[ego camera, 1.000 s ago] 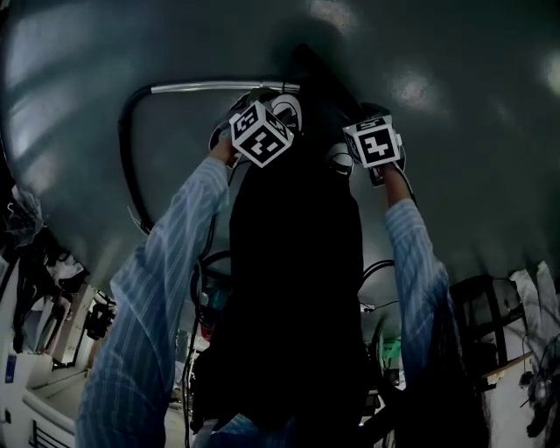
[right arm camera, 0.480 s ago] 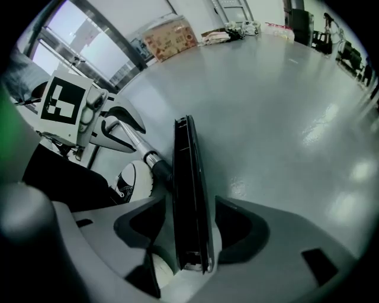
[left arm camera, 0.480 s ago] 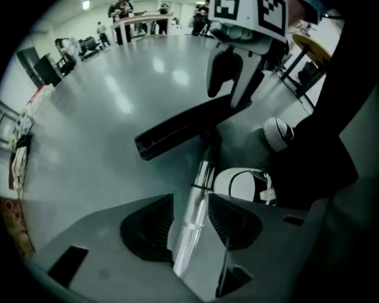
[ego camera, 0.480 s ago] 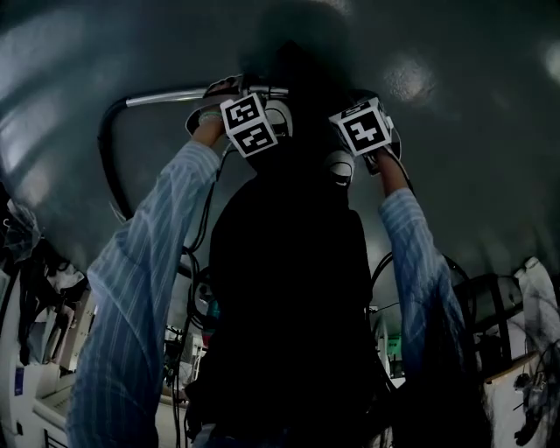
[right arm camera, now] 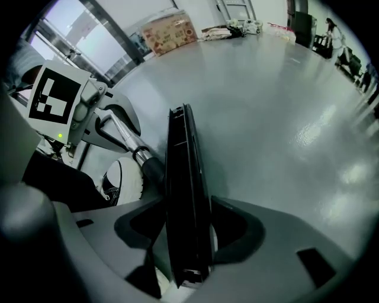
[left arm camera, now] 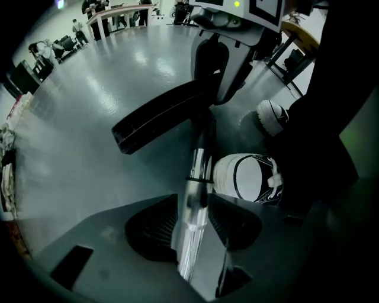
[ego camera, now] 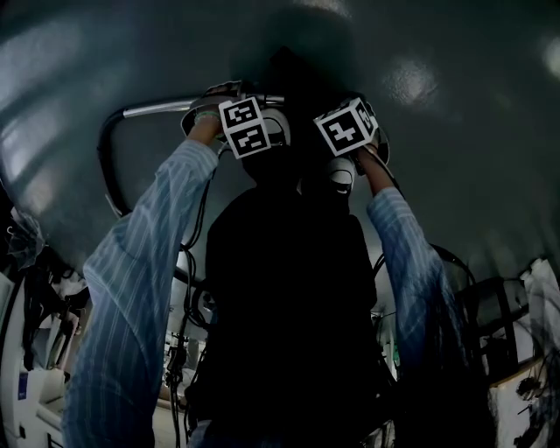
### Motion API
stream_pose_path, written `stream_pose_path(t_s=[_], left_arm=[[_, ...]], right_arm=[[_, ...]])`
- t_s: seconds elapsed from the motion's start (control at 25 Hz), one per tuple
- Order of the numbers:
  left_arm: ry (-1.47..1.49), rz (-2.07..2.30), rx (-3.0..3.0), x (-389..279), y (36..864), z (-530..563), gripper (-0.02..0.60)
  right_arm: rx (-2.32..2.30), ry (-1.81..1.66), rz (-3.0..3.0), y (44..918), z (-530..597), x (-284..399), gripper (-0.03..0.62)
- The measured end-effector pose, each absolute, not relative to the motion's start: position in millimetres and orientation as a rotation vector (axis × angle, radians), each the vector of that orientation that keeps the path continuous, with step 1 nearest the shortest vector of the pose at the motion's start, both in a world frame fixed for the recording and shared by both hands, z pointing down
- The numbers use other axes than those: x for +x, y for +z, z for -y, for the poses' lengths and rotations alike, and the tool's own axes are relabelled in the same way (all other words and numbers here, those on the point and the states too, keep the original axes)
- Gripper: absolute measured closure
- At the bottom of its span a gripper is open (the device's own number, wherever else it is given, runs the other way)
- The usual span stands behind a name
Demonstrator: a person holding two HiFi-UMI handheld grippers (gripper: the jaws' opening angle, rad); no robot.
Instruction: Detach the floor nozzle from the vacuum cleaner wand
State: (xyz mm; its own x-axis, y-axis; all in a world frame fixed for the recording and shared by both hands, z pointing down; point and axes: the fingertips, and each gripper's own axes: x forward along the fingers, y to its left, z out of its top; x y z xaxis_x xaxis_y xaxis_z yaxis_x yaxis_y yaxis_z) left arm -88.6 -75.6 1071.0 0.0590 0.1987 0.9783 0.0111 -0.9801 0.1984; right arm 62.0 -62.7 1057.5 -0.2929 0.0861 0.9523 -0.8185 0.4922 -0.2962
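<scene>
The silver wand (left arm camera: 197, 168) runs down to the black floor nozzle (left arm camera: 163, 117) on the grey floor. My left gripper (left arm camera: 193, 201) straddles the wand; its jaws have just been opening and stand open, the wand between the pads. In the right gripper view the floor nozzle (right arm camera: 185, 177) lies edge-on between the jaws of my right gripper (right arm camera: 189, 204), which looks open, pads close to its sides. The wand (right arm camera: 127, 141) joins the nozzle at its left. From the head view only the marker cubes show, left (ego camera: 245, 125) and right (ego camera: 346, 127), side by side low over the floor.
A black hose (ego camera: 105, 157) loops off the wand's end at the left. The person's white shoes (left arm camera: 249, 177) stand right beside the wand. Benches and clutter line the room's far edges (left arm camera: 118, 12). A cardboard box (right arm camera: 169, 29) sits by the far wall.
Both hands have sunk towards the floor. The right cube has drawn in closer to the left one, and the left cube has rolled.
</scene>
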Motion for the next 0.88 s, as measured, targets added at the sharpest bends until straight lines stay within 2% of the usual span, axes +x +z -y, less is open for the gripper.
stream_pose_path(t_s=[0.12, 0.24, 0.48, 0.6, 0.72, 0.88], left_arm=[[2.065, -0.205, 2.177, -79.7, 1066.0, 77.3, 0.422], [2.051, -0.153, 2.163, -98.7, 1074.2, 81.9, 0.423], [1.865, 0.105, 2.034, -116.0, 1081.9, 83.4, 0.423], [1.989, 0.008, 2.136, -121.3, 1080.8, 86.5, 0.423], [2.157, -0.141, 2.217, -120.4, 1081.7, 82.9, 0.423], [2.039, -0.042, 2.092, -121.1, 1083.9, 83.3, 0.422]], right_arm=[[0.641, 0.975, 1.622, 1050.8, 65.2, 71.6, 0.357], [0.628, 0.899, 1.624, 1056.8, 71.9, 53.6, 0.364], [0.642, 0.861, 1.599, 1061.8, 75.8, 44.8, 0.367], [0.615, 0.694, 1.594, 1059.2, 82.7, 49.5, 0.369], [0.643, 0.821, 1.579, 1056.5, 77.4, 66.0, 0.370], [0.634, 0.812, 1.605, 1055.6, 78.8, 68.4, 0.370]])
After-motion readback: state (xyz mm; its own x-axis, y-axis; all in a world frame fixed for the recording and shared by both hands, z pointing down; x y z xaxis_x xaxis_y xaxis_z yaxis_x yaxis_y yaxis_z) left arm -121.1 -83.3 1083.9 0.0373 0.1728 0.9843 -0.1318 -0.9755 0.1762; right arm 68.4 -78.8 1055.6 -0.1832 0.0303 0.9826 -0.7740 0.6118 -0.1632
